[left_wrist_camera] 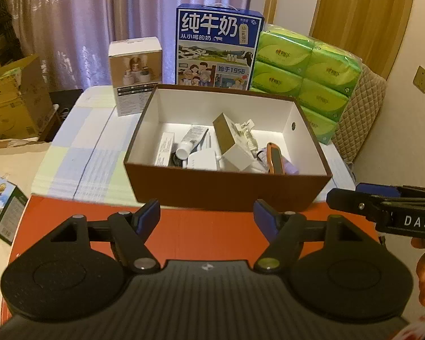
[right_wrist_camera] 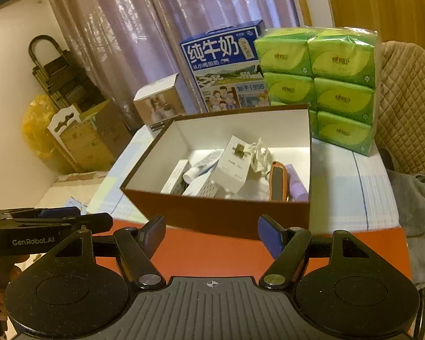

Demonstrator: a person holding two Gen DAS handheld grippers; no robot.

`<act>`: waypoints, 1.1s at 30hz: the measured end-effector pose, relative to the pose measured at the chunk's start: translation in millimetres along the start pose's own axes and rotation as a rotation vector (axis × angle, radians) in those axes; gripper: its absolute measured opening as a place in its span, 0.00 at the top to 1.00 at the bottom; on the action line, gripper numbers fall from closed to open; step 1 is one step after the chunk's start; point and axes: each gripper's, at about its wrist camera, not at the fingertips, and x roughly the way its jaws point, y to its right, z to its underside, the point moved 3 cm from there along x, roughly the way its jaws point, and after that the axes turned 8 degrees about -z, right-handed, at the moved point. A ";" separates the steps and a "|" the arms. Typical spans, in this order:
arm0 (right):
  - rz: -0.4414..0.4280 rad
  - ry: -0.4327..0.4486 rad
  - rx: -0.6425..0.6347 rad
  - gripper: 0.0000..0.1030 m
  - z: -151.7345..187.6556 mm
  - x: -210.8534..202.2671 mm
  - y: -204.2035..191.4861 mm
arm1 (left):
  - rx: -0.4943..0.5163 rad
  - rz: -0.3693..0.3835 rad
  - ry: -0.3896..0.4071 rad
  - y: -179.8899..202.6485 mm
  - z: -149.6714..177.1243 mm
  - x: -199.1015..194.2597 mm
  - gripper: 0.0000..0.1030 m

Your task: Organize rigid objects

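Note:
A brown box point(left_wrist_camera: 229, 187) point(right_wrist_camera: 212, 209) with a white inside stands on the table. In it lie a white carton point(left_wrist_camera: 232, 141) point(right_wrist_camera: 235, 164), a tube point(left_wrist_camera: 191, 141) point(right_wrist_camera: 201, 167), an orange knife point(left_wrist_camera: 274, 157) point(right_wrist_camera: 279, 180), a purple item point(right_wrist_camera: 296, 182) and other small things. A flat red lid point(left_wrist_camera: 206, 235) point(right_wrist_camera: 212, 255) lies in front of the box. My left gripper point(left_wrist_camera: 206, 212) hovers over the lid, open and empty. Beside it, my right gripper point(right_wrist_camera: 212, 226) is also open and empty, just short of the box's front wall.
Behind the box stand a blue milk carton case point(left_wrist_camera: 218, 48), a green tissue pack point(left_wrist_camera: 306, 76) and a small white product box point(left_wrist_camera: 136, 76). A checked cloth point(left_wrist_camera: 85, 147) covers the table. Cardboard boxes point(left_wrist_camera: 14, 99) sit on the left, a quilted chair back point(left_wrist_camera: 362, 107) on the right.

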 end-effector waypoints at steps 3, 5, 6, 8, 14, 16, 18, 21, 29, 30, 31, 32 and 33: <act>-0.002 -0.005 -0.001 0.33 11.9 -7.1 -4.2 | 0.012 -0.017 0.009 1.2 13.0 -11.0 0.30; -0.004 -0.013 0.003 0.33 20.1 -10.1 -7.1 | 0.022 -0.025 0.015 1.4 21.0 -17.8 0.29; -0.003 -0.016 0.005 0.33 24.3 -12.0 -8.7 | 0.025 -0.025 0.018 0.6 25.2 -22.0 0.29; 0.002 -0.019 0.005 0.33 32.0 -16.3 -11.9 | 0.035 -0.028 0.028 0.6 32.8 -29.5 0.29; 0.028 -0.032 0.018 0.33 56.2 -25.6 -25.3 | 0.062 -0.004 0.051 -4.6 51.4 -49.9 0.29; 0.040 -0.037 0.026 0.33 64.0 -28.7 -31.1 | 0.064 -0.001 0.033 -8.3 56.2 -53.5 0.29; 0.049 -0.042 0.033 0.33 71.9 -31.4 -37.9 | 0.066 0.006 0.020 -13.4 62.8 -57.8 0.29; 0.061 -0.054 0.036 0.33 85.0 -33.9 -49.8 | 0.064 0.019 -0.001 -22.8 73.6 -64.0 0.29; 0.099 -0.068 0.058 0.33 118.2 -42.9 -80.4 | 0.091 0.054 -0.045 -42.6 104.6 -78.0 0.30; 0.104 -0.067 0.062 0.33 121.5 -43.9 -82.9 | 0.093 0.060 -0.051 -44.5 107.9 -79.0 0.30; 0.109 -0.068 0.065 0.33 124.8 -45.0 -85.5 | 0.094 0.063 -0.057 -46.2 110.2 -79.5 0.30; 0.115 -0.071 0.068 0.33 128.1 -45.4 -88.0 | 0.097 0.067 -0.067 -48.0 113.3 -80.2 0.30; 0.122 -0.076 0.071 0.33 131.2 -45.5 -90.3 | 0.099 0.071 -0.072 -49.5 115.9 -80.9 0.31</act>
